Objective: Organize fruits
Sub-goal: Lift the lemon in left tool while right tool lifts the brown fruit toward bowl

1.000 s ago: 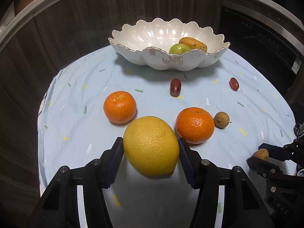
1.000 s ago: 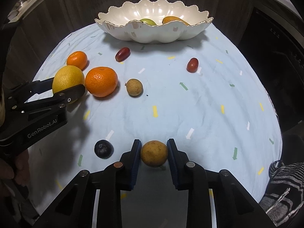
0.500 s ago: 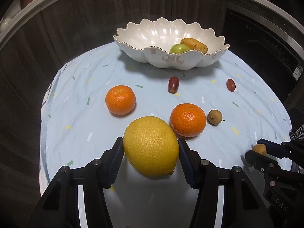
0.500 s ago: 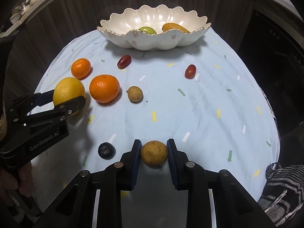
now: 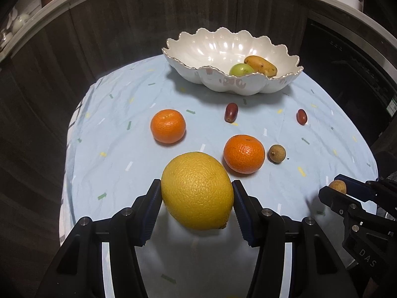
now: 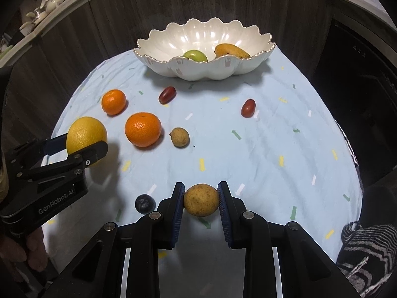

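Big yellow citrus [image 5: 197, 190] clamped in left gripper [image 5: 196, 207], lower centre of left view, lifted off blue cloth [image 5: 119, 134], small tan fruit [image 6: 201, 200] pinched in right gripper [image 6: 201, 202], two oranges [image 5: 244, 154], scalloped white bowl [image 5: 198, 47] upper centre holding green fruit [image 5: 241, 69].

Room dim; light from overhead falls on the tablecloth [image 5: 124, 134] only, surroundings near black. Glare streaks inside the white bowl [image 6: 198, 37]. Soft shadows under the bowl and fruit. Strong fisheye bending with dark vignette at edges. Both views sharp; no motion blur.
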`<state>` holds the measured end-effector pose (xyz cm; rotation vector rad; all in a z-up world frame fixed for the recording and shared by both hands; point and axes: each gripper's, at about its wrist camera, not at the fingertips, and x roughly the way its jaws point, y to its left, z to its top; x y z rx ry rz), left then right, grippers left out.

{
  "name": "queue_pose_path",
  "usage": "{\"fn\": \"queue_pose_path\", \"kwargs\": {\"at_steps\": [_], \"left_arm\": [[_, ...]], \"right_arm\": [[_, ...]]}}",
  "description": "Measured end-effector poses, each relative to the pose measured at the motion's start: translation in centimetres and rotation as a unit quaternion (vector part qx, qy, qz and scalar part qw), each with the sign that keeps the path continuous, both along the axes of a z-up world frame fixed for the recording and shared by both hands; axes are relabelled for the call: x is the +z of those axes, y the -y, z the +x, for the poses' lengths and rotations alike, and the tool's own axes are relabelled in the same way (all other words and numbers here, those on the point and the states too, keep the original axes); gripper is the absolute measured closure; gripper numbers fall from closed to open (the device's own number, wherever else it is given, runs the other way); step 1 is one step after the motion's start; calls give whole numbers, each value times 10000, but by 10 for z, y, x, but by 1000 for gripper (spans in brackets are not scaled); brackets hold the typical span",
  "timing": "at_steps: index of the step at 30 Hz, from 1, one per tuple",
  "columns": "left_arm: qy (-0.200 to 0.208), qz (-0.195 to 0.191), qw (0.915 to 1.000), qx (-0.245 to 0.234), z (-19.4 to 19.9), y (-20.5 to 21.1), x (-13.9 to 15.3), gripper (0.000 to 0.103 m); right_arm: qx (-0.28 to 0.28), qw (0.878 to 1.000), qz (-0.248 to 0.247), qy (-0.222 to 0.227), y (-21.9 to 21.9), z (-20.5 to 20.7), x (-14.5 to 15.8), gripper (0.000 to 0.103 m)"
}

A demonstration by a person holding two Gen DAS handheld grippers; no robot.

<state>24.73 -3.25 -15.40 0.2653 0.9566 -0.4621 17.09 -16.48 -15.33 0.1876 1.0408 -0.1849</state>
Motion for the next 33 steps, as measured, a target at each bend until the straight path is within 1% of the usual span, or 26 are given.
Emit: {"fn": "queue_pose_path", "kwargs": {"at_steps": [12,24,33], "left_arm": [[119,103,9992,361,-5,1,23,49],[284,84,9986,439,-1,16,50,49],[404,55,9984,403,10,34,67,49]], "right_arm": [[147,9994,120,292,6,2,17,74],[195,9978,43,633,26,13,40,74],[220,9960,-102,854,47,31,57,75]]}}
